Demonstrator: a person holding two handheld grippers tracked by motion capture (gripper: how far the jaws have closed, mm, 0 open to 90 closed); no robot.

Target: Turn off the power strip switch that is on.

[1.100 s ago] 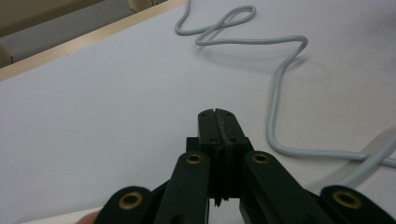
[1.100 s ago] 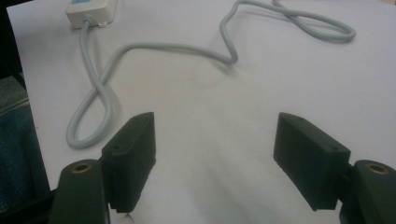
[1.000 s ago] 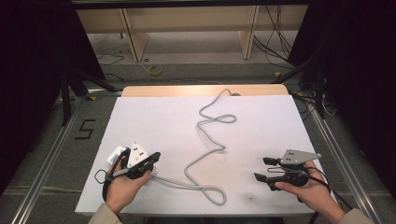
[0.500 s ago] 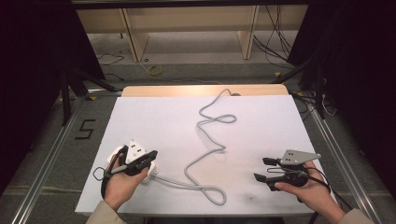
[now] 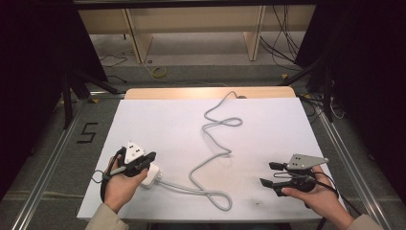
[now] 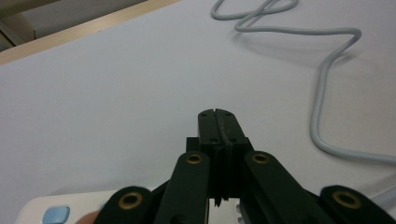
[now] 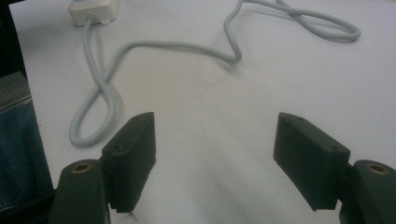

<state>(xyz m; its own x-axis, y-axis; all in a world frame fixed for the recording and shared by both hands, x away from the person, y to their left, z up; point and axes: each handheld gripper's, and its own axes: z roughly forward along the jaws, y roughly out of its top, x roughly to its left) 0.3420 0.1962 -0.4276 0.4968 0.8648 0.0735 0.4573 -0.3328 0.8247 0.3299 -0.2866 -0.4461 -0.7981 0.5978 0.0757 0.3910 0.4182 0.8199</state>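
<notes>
This looks like a lab recording bay: a white-topped counter (image 5: 158, 129) stands between metal floor rails (image 5: 48, 163), black drapes (image 5: 364, 57) hang left and right, loose cables (image 5: 282, 45) lie far right, and a floor mark, probably tape, reads 5 (image 5: 87, 132).

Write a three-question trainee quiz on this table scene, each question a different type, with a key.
1. True or false: the right gripper has its jaws apart.
2. The left gripper is: A) wide open, B) shut with nothing between its jaws, C) clamped on the grey cable.
3. Fill in: the cable runs into the white ____ beside the left hand.

Key: 1 true; 2 B; 3 power strip.
</notes>
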